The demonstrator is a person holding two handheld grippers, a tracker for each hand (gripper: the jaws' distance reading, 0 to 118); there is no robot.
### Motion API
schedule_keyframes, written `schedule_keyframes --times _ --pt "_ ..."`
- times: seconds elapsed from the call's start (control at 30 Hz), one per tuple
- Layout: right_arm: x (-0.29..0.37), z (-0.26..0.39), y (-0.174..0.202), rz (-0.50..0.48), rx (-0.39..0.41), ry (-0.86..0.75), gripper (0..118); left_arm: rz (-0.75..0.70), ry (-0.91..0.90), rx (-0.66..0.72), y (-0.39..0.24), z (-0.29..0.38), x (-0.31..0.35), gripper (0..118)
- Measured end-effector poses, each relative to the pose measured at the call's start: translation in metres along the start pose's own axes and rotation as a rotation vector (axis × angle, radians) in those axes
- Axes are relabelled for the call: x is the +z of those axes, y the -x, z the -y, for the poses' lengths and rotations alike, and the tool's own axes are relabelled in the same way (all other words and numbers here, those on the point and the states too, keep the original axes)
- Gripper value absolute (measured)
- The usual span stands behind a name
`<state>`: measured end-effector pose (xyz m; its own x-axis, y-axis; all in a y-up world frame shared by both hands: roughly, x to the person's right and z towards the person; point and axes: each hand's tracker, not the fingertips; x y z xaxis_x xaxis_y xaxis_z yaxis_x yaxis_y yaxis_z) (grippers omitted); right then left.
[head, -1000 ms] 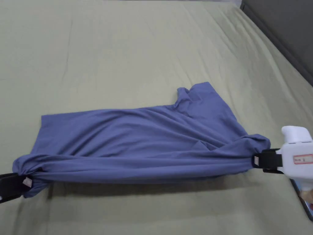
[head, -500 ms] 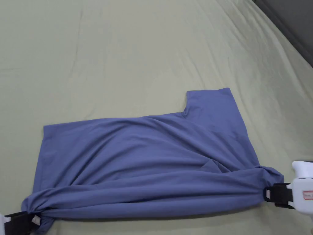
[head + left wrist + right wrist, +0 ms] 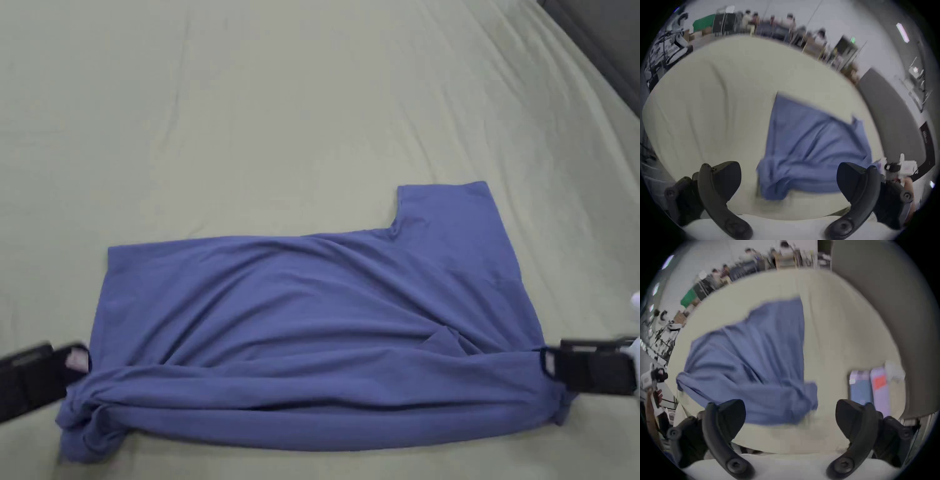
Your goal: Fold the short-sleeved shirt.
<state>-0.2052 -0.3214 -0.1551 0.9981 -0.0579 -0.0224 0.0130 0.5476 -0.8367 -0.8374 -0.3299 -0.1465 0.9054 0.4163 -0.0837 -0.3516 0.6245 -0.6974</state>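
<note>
Both claws stand wide apart and empty here, jaws well spread in each gripper view, with the blue short-sleeved shirt (image 3: 312,325) lying on the pale green bed (image 3: 250,112) in front of them. In the head view the left claw (image 3: 78,360) sits just beside the bunched hem corner at the near left, and the right claw (image 3: 550,362) sits at the shoulder end on the right, at the cloth's edge but not clamped on it. The near long edge is rolled over on itself into a thick band, while one sleeve (image 3: 447,209) lies flat at the far right. My read: the first lengthwise fold is laid down and let go, so this is the gap between folds. The next move looks like a fresh grip, likely on the far edge or that sleeve, to bring it in over the body; the wrinkles across the middle want smoothing first, or the fold will sit lumpy. No containers on the bed; a dark phone-like slab (image 3: 860,386) lies near the right claw, too blurred to name for sure.
</note>
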Motion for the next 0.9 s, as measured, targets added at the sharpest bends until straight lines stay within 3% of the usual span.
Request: schedule_keyframes --times 0.07,0.17,0.2,0.23,0.27,0.3,0.37,0.4,0.47,0.5,0.53,0.57,0.77,0.9 --pt "0.018 -0.018 0.022 0.023 0.002 -0.087 118 -0.002 -0.043 0.003 -0.018 -0.006 0.003 118" --pt "0.01 -0.023 0.049 0.024 0.054 -0.169 117 -0.049 0.079 -0.062 -0.037 -0.001 -0.017 118" --pt "0.008 -0.02 0.061 0.033 0.086 -0.195 105 -0.082 0.095 -0.086 -0.04 0.009 -0.027 114" --pt "0.005 -0.015 0.074 0.049 0.125 -0.212 68 -0.092 0.105 -0.102 -0.045 0.018 -0.031 83" --pt "0.0 -0.01 0.085 0.057 0.165 -0.211 2 -0.09 0.104 -0.101 -0.049 0.027 -0.035 0" --pt "-0.011 -0.005 0.095 0.077 0.195 -0.184 3 -0.096 0.137 -0.091 -0.05 0.036 -0.044 0" --pt "-0.019 0.005 0.101 -0.033 0.161 -0.136 3 -0.024 0.206 -0.037 -0.04 0.047 -0.058 0" --pt "-0.029 0.01 0.1 -0.122 0.124 -0.099 3 0.006 0.224 -0.021 -0.037 0.046 -0.064 0" --pt "-0.037 0.014 0.096 -0.164 0.051 -0.068 3 -0.039 0.169 -0.065 -0.043 0.031 -0.071 0" --pt "-0.039 0.014 0.092 -0.154 0.059 -0.067 3 -0.053 0.147 -0.103 -0.04 0.017 -0.08 25" --pt "-0.039 0.015 0.097 -0.125 0.088 -0.076 3 -0.107 0.098 -0.162 -0.037 0.0 -0.09 81" --pt "-0.038 0.015 0.098 -0.123 0.097 -0.072 3 -0.16 0.07 -0.206 -0.034 -0.014 -0.103 118" --pt "-0.031 0.013 0.087 -0.096 0.088 -0.07 3 -0.199 0.22 -0.137 -0.012 -0.077 -0.206 118" --pt "-0.029 0.014 0.085 -0.079 0.046 -0.055 3 -0.293 0.293 -0.227 -0.01 -0.085 -0.269 118"
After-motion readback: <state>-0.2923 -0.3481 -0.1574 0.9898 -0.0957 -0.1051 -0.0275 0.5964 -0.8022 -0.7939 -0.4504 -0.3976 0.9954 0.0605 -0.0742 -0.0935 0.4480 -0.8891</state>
